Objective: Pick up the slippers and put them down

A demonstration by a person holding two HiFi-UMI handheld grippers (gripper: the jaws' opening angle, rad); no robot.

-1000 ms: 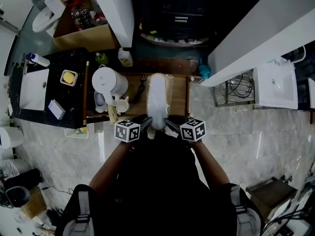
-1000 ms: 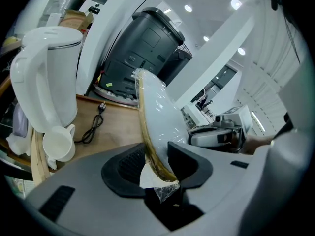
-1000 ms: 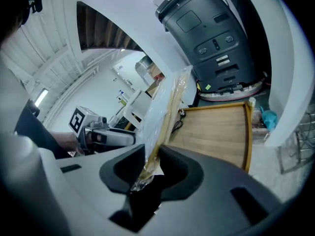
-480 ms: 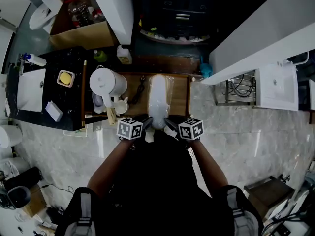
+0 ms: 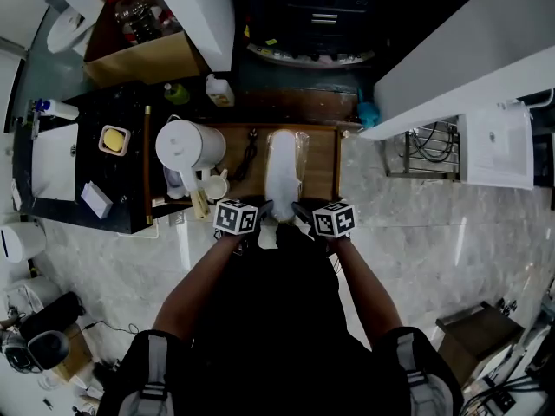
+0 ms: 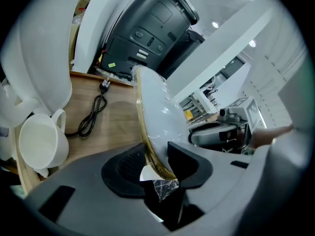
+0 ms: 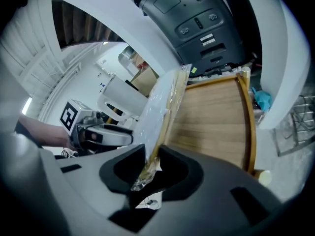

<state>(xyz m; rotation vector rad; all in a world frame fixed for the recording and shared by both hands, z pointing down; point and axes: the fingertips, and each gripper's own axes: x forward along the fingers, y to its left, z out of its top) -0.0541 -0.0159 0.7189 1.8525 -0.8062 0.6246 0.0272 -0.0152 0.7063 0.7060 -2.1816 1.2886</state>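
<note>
Head view
Slippers: a white pair in clear wrap [image 5: 283, 165] lies lengthwise over the wooden tray [image 5: 322, 167], its near end at 6 o'clock between the two claws.
Left claw: the left claw [image 5: 265, 212] meets the pack's near end from 7 o'clock.
Right claw: the right claw [image 5: 299, 212] meets the same end from 5 o'clock.
Neighbours: a white kettle [image 5: 188, 145] stands at 9 o'clock of the pack, a cup [image 5: 215, 185] at 8 o'clock, and a black cable [image 5: 251, 151] between kettle and pack.

Left gripper view
Left claw: the left claw [image 6: 156, 161] is clamped on the wrapped edge of the slippers [image 6: 156, 109], with a crumple of wrap sticking out below the pads.
Slippers: they stand on edge and run off toward 12 o'clock.
Around: the cup [image 6: 39, 144] is at 9 o'clock, the cable [image 6: 93, 114] at 10 o'clock on the tray [image 6: 115, 127], and the right claw [image 6: 216, 134] at 3 o'clock.

Right gripper view
Right claw: the right claw [image 7: 147, 168] is pinched on the pack's edge.
Slippers: the pack [image 7: 158, 109] rises toward 12 o'clock, with the tray [image 7: 211, 122] at 2 o'clock.
Around: the left claw [image 7: 98, 134] is at 9 o'clock.
</note>
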